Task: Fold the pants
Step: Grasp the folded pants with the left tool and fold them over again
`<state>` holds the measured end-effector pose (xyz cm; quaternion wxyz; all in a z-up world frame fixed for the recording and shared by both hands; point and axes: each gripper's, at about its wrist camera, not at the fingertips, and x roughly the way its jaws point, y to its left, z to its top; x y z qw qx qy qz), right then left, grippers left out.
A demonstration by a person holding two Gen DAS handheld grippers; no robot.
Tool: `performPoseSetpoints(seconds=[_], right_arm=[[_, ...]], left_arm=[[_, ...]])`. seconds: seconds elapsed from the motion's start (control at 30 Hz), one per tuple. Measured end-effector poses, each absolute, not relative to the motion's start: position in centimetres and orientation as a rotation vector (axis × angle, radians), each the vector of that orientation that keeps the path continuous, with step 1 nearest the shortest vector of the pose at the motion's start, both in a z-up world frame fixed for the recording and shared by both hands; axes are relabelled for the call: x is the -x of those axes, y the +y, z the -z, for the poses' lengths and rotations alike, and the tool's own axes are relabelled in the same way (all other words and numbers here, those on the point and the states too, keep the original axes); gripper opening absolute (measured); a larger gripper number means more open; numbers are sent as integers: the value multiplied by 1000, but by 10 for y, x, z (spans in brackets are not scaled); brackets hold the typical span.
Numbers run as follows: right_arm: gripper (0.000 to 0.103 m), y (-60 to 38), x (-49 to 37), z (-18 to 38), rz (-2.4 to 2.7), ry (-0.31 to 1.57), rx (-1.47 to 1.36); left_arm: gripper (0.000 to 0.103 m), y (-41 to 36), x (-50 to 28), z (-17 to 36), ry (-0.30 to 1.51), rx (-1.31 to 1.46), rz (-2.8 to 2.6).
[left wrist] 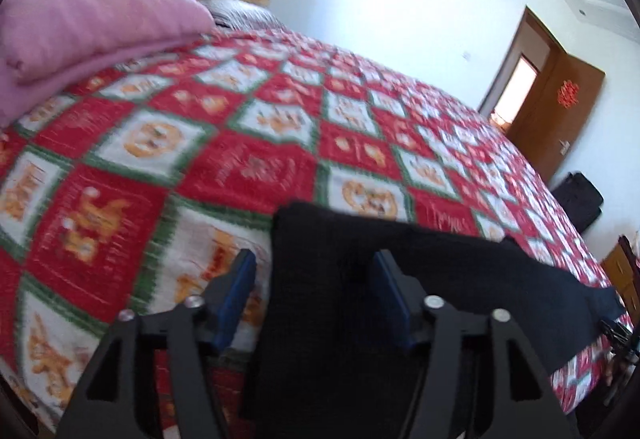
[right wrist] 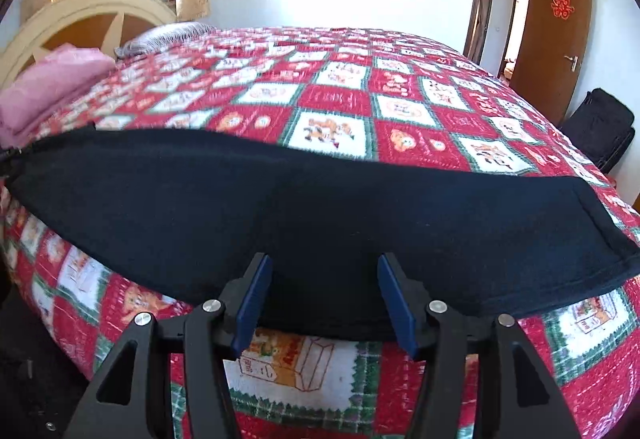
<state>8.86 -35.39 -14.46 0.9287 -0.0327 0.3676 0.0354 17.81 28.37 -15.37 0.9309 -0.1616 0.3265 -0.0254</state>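
Observation:
The black pants (right wrist: 320,207) lie flat across the near part of a bed with a red, white and green patterned quilt (right wrist: 340,87). They also show in the left wrist view (left wrist: 340,279), running off to the right. My left gripper (left wrist: 314,263) is open over the pants' left end, its left finger over the quilt and its right finger over the cloth. My right gripper (right wrist: 324,267) is open at the near edge of the pants, its blue pads (right wrist: 394,299) standing on either side of the cloth edge. Neither gripper holds anything.
A folded pink blanket (left wrist: 88,27) lies at the head of the bed by a cream headboard (right wrist: 88,11). A grey pillow (right wrist: 164,35) lies beyond it. A brown door (right wrist: 552,39) stands open at the right, with a black bag (right wrist: 600,127) on the floor near it.

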Motion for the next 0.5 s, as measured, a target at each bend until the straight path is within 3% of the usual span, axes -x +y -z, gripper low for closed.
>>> performPoseSetpoints(seconds=[0.23,0.5], right_arm=[[58,-433,-79,99,57,619,-143],[59,-511,-92,120,175,740,-270]], left_arm=[[90,273,-151,108,545,274,22],[90,184,-168,120,647,187,184]])
